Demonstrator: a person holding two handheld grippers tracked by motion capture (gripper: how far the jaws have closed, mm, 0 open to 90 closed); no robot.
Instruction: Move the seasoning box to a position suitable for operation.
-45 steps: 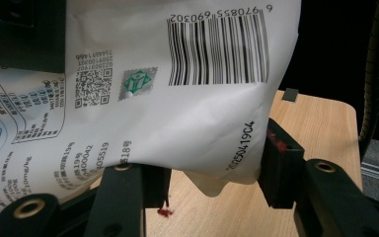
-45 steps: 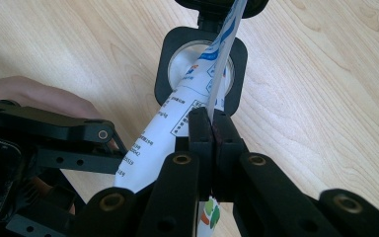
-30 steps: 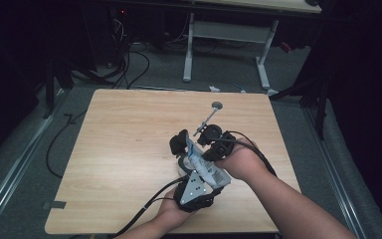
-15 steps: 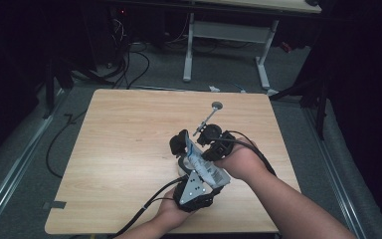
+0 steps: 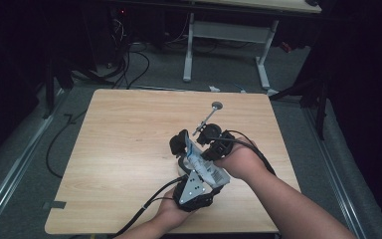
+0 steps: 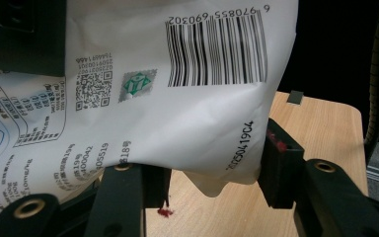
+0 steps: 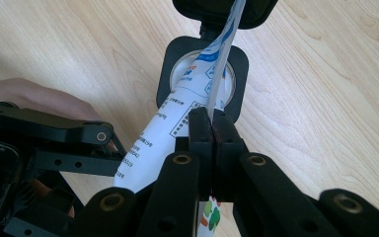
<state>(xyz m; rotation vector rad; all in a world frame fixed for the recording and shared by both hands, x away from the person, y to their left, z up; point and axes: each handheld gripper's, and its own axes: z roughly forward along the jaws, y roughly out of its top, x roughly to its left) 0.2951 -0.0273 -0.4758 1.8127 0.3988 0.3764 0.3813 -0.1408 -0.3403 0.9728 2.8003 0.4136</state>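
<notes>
White printed packet (image 6: 177,98) held up over the worktop (image 5: 129,134) near its front middle, between both tools; looks light, thin and floppy, film likely slick, best pinched at the flat sealed edges. Right tool (image 7: 211,123) clamped fully tight on the packet's thin edge. Left tool (image 6: 212,177) part open, jaws bracketing the packet's lower corner, seem to touch it. Black square holder (image 7: 202,74) sits under the packet. Metal stand (image 5: 210,115) just beyond; plenty of bare wood left and ahead, front edge close

On the light wooden worktop (image 5: 124,149), a white printed plastic pouch (image 5: 197,162) sits near-right of centre — left hand-held gripper (image 5: 183,149) at its near-left, right hand-held gripper (image 5: 210,137) just right; a small grey metal stand (image 5: 210,115) lies behind.
</notes>
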